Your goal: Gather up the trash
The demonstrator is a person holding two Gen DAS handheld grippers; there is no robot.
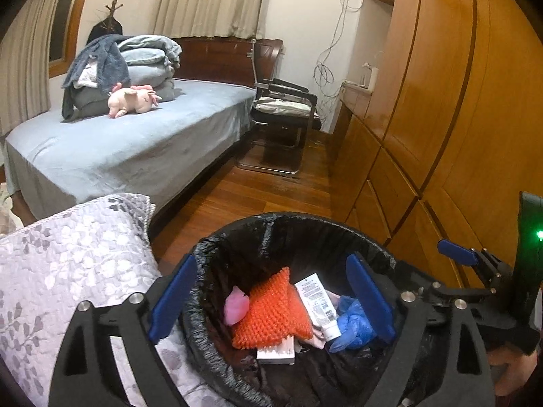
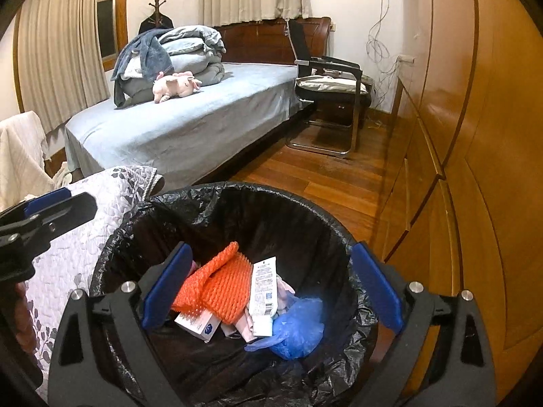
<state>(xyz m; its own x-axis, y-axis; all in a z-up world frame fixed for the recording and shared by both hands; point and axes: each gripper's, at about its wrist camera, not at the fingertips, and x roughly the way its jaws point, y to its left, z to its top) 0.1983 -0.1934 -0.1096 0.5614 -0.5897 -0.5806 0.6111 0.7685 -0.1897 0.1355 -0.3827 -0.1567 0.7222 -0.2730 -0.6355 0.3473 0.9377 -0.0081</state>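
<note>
A bin lined with a black bag [image 1: 271,227] [image 2: 210,200] stands on the wood floor. Inside lie an orange foam net [image 1: 271,315] [image 2: 220,285], a white tube [image 1: 319,302] [image 2: 263,288], a blue plastic glove [image 1: 353,325] [image 2: 298,325], a pink piece [image 1: 236,307] and a small white box [image 1: 275,352] [image 2: 197,325]. My left gripper [image 1: 271,298] is open and empty above the bin, one finger outside the left rim. My right gripper [image 2: 271,291] is open and empty over the bin. The right gripper's fingers [image 1: 456,252] show in the left wrist view, and the left gripper's finger [image 2: 51,203] shows in the right wrist view.
A quilted floral cover [image 1: 68,254] [image 2: 101,210] lies left of the bin. A bed [image 1: 135,142] [image 2: 190,122] holds folded bedding and a pink plush toy [image 1: 132,100] [image 2: 176,86]. A black chair [image 1: 285,108] [image 2: 329,88] stands beyond. Wooden wardrobes [image 1: 441,101] [image 2: 475,135] line the right.
</note>
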